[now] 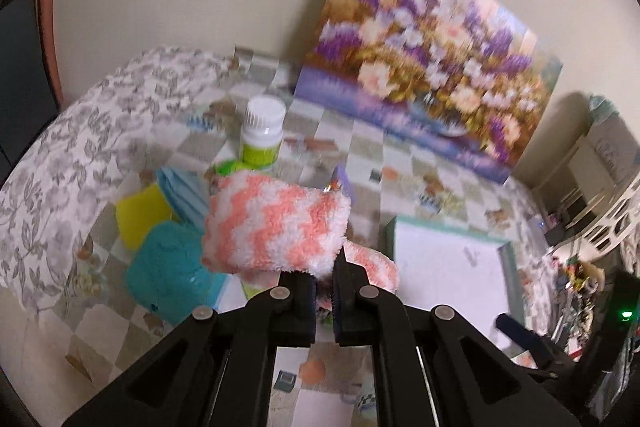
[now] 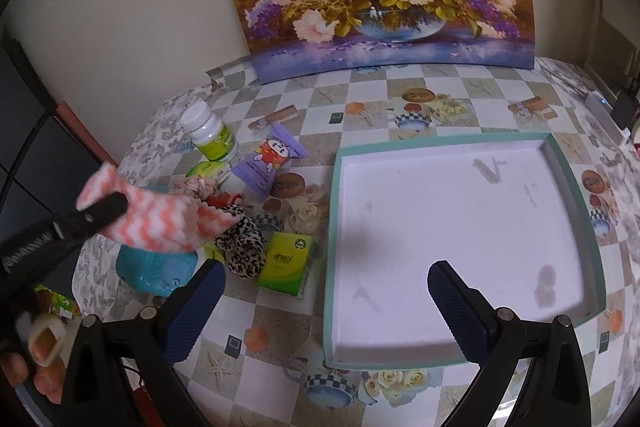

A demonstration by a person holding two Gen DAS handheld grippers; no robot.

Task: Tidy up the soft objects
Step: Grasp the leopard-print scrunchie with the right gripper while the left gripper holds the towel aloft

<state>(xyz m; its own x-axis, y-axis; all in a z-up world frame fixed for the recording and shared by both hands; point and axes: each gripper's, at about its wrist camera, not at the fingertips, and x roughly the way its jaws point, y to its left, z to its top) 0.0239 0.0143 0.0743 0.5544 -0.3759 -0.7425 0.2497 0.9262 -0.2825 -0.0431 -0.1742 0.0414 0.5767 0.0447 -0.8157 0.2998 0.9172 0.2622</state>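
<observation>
1. My left claw (image 1: 324, 277) is pinching the fuzzy pink sock (image 1: 276, 227), holding it up.
2. My right claw (image 2: 324, 283) is hanging wide open, with the white tray (image 2: 576, 163) just ahead.

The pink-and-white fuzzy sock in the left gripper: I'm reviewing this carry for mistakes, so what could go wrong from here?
1. The left gripper pinches the pink-and-white sock only at one edge, so most of it hangs free and might slip out.
2. The hanging sock is above the teal plush and the leopard scrunchie, which it might snag or drag.
3. The white bottle stands upright close by; a swing could topple it.
</observation>
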